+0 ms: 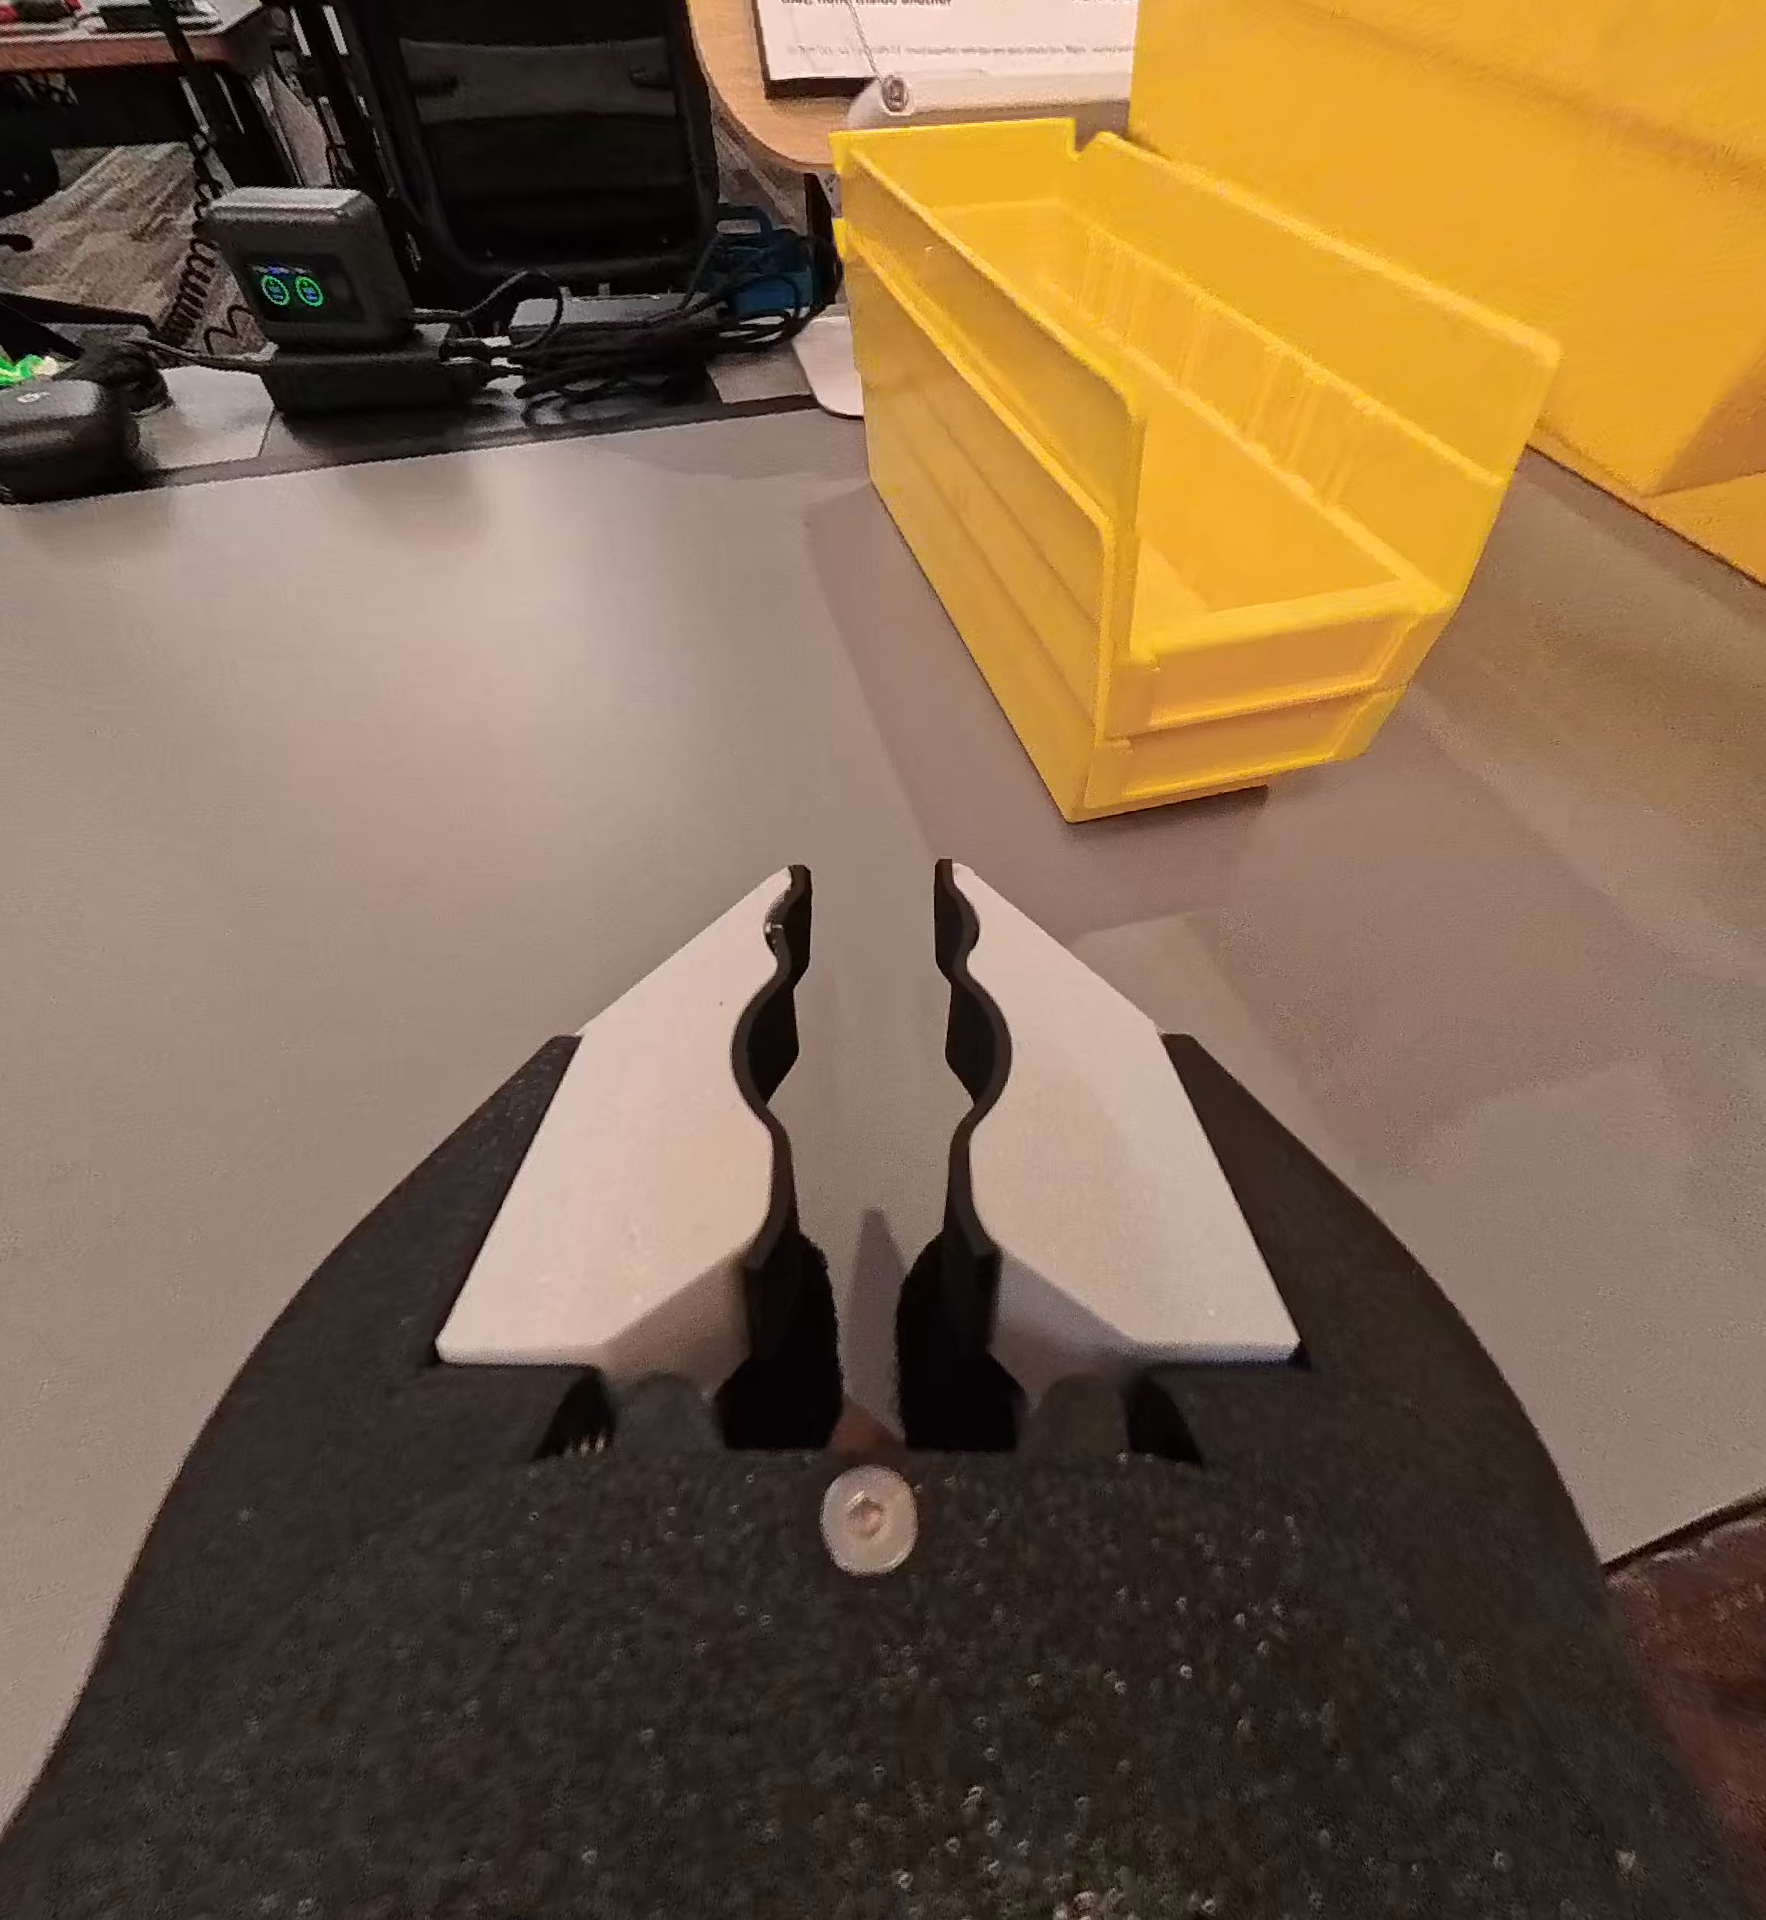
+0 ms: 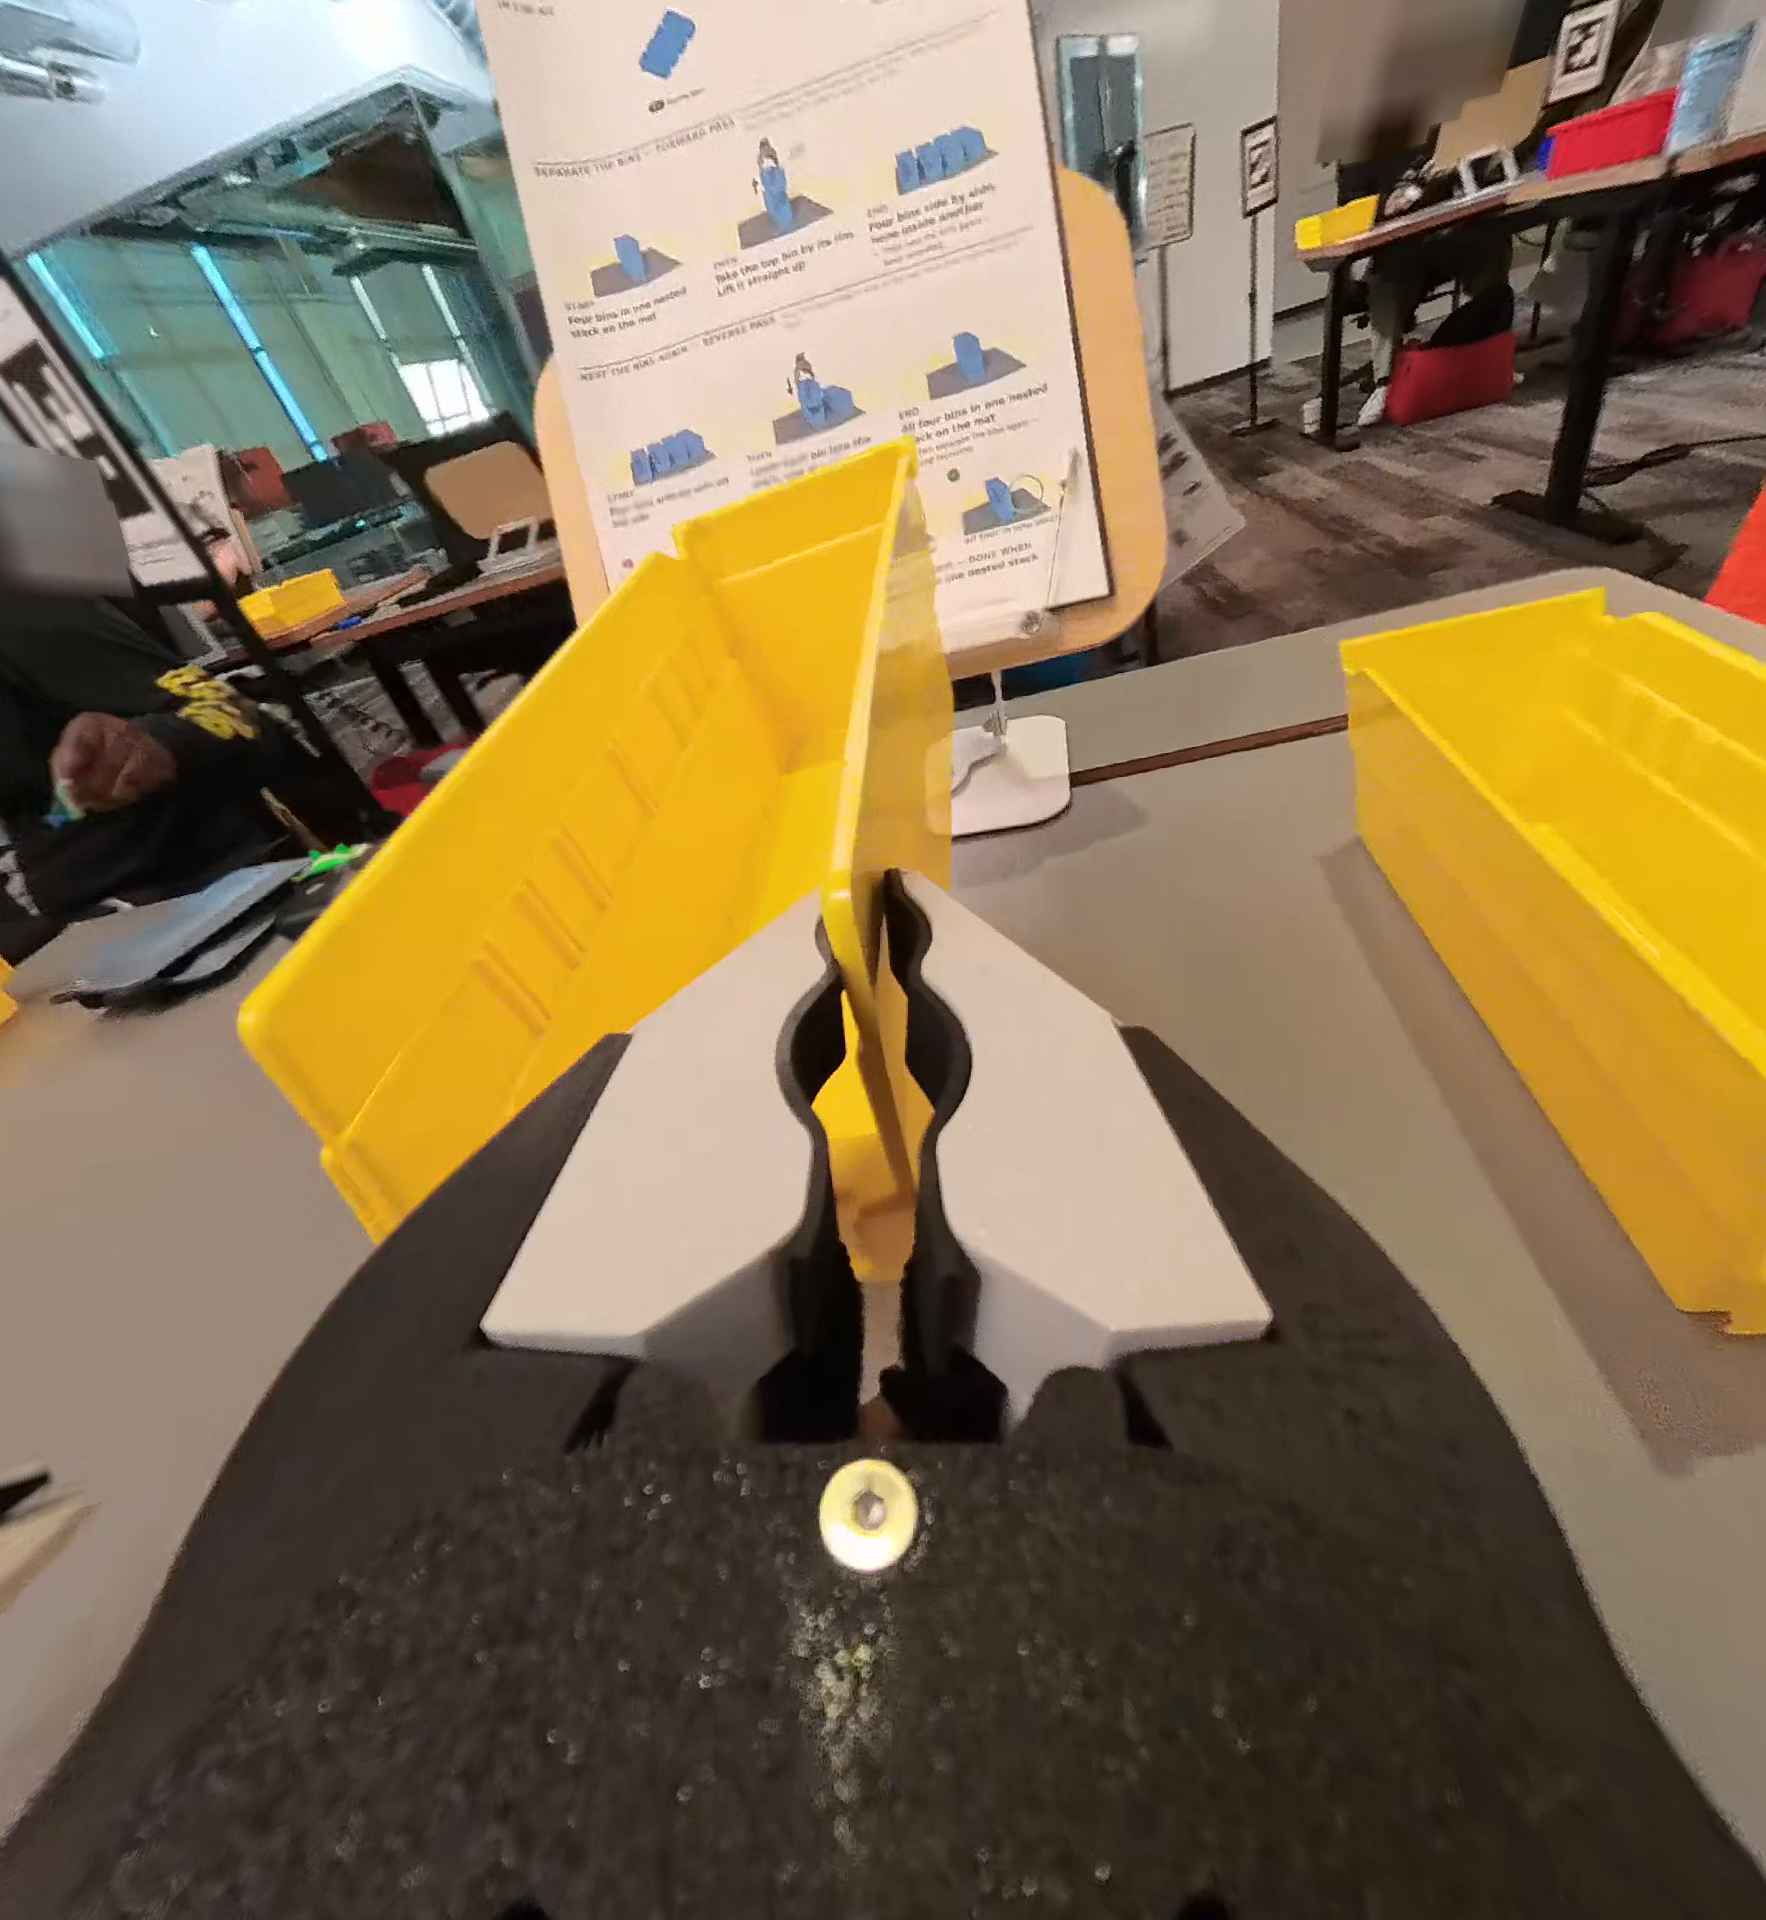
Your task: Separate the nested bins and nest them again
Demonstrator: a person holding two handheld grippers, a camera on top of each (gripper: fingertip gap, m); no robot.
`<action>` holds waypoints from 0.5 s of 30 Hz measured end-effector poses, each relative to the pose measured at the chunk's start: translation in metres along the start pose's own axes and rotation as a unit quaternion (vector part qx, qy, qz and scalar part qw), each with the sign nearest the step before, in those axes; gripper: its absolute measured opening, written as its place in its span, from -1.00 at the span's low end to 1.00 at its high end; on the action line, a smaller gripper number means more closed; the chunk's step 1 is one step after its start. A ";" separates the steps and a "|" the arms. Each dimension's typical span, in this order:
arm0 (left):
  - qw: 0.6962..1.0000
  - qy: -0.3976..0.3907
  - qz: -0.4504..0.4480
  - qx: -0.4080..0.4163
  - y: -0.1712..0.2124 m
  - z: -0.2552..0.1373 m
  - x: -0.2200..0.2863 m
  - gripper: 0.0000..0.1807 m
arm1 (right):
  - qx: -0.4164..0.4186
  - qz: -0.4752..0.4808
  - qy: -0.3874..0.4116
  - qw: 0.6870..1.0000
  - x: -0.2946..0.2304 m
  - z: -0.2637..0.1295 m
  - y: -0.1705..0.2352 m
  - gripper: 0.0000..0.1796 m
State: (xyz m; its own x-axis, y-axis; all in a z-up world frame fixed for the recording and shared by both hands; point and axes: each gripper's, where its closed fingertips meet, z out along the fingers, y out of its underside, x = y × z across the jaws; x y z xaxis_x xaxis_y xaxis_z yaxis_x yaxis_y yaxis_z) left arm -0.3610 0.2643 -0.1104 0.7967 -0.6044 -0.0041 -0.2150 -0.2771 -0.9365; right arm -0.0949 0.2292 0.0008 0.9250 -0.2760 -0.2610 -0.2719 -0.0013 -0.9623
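A yellow bin [image 2: 588,831], long and open-topped, is held tilted off the mat at 11 o'clock in the right wrist view, its right wall clamped. A nested yellow stack [image 2: 1606,935] is seen at 3 o'clock; two bins [image 1: 1170,499] are seen nested at 1 o'clock in the left view.
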 end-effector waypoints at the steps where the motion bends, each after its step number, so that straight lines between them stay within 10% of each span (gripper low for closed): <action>1: 1.000 -0.002 -0.001 0.001 0.000 0.000 -0.001 -0.77 | 0.006 0.002 0.010 1.000 -0.005 0.001 -0.003 -0.97; 15: 1.000 0.008 -0.010 -0.001 0.001 0.000 0.001 -0.77 | -0.017 0.047 -0.010 0.999 -0.085 0.027 0.008 -0.97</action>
State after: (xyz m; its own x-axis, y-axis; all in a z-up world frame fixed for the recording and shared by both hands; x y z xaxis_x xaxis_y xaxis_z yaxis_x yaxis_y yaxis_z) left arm -0.3604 0.2639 -0.1110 0.7923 -0.6098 0.0206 -0.1993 -0.2907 -0.9358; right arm -0.1689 0.2785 0.0135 0.8997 -0.2575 -0.3526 -0.3669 -0.0082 -0.9302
